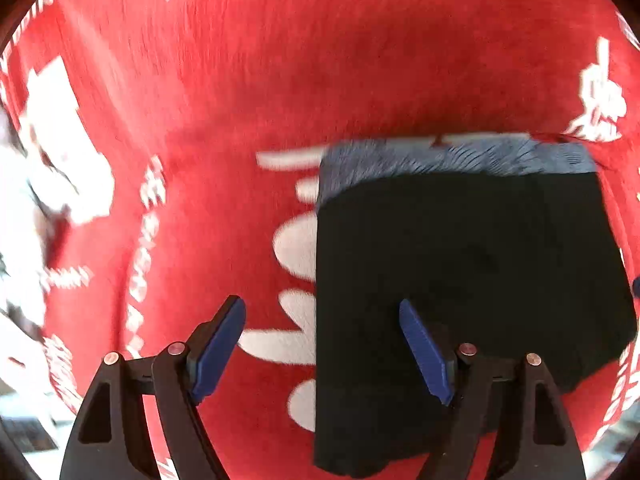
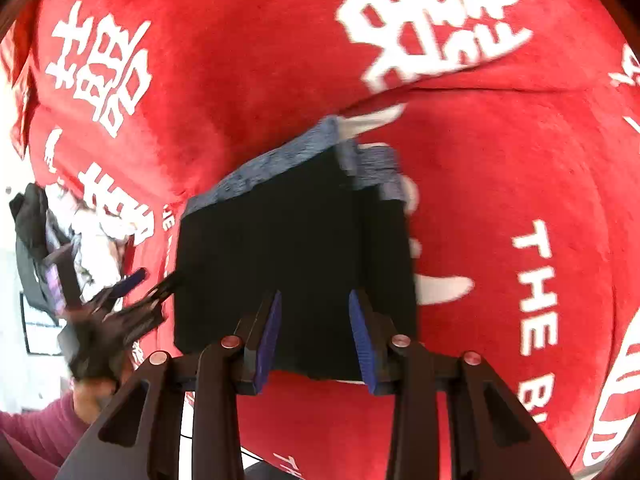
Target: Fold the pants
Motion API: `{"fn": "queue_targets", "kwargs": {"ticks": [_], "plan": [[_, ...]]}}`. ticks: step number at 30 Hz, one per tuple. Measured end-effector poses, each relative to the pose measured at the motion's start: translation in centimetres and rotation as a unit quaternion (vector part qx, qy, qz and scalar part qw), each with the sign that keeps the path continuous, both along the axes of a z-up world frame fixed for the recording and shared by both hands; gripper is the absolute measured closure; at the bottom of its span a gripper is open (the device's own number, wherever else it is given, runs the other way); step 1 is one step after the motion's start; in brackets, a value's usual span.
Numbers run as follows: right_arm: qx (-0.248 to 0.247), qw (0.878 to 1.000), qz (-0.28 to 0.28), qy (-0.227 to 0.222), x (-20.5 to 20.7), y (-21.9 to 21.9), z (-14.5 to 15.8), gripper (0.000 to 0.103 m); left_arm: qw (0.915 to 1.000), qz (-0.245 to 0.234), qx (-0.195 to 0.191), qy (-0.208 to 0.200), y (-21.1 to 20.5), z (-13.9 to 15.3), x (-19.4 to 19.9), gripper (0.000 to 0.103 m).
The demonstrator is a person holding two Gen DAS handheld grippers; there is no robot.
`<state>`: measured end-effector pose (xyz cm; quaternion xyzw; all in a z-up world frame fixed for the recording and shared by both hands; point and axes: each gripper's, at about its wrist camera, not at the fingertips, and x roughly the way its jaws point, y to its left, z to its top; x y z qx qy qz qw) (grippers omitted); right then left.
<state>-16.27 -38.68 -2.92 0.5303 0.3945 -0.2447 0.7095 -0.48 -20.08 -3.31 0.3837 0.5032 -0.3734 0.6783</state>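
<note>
The black pants (image 1: 460,280) lie folded into a thick rectangle on the red blanket (image 1: 240,80), with their blue-grey waistband (image 1: 460,156) along the far edge. My left gripper (image 1: 320,306) is open above the pants' left edge, one pad over the blanket and the other over the black cloth. In the right wrist view the pants (image 2: 288,240) fill the middle, waistband (image 2: 280,160) away from me. My right gripper (image 2: 316,294) hangs over their near edge, jaws apart with nothing pinched between the pads. The left gripper (image 2: 132,292) shows blurred at the pants' left side.
The red blanket (image 2: 500,160) carries large white characters and lettering and has a crease behind the pants. A heap of dark and white clothes (image 2: 32,232) lies at its left edge. A person's hand and magenta sleeve (image 2: 36,428) are at lower left.
</note>
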Motion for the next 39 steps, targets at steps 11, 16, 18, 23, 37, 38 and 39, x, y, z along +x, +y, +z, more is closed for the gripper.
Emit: {"fn": "queue_targets", "kwargs": {"ticks": [11,16,18,23,37,38,39], "plan": [[0.008,0.998,0.029,0.058,2.3,1.2,-3.0,0.065,0.9995,0.005,0.001,0.030,1.0,-0.5,0.7,0.010],[0.007,0.997,0.030,0.066,2.3,1.3,-2.8,0.064,0.9998,0.003,0.003,0.018,0.7,-0.6,0.6,0.000],[0.008,0.998,0.028,0.063,2.3,1.4,-2.7,0.063,0.9999,0.002,0.002,0.014,0.7,-0.6,0.7,0.000],[0.017,0.998,0.023,0.051,1.9,1.0,-2.5,0.061,0.9997,0.005,0.002,0.026,0.7,-0.7,1.1,0.000],[0.015,0.997,-0.022,0.071,-2.1,-1.3,-2.9,0.031,0.9996,0.001,0.004,0.027,0.6,-1.0,1.1,0.000],[0.018,0.997,-0.025,0.072,-2.4,-1.4,-3.1,0.031,0.9996,0.000,0.005,0.027,0.5,-1.1,1.1,0.000],[0.023,0.997,-0.028,0.072,-2.7,-1.5,-3.4,0.030,0.9996,-0.002,0.005,0.027,0.5,-1.1,1.1,0.000]]}}
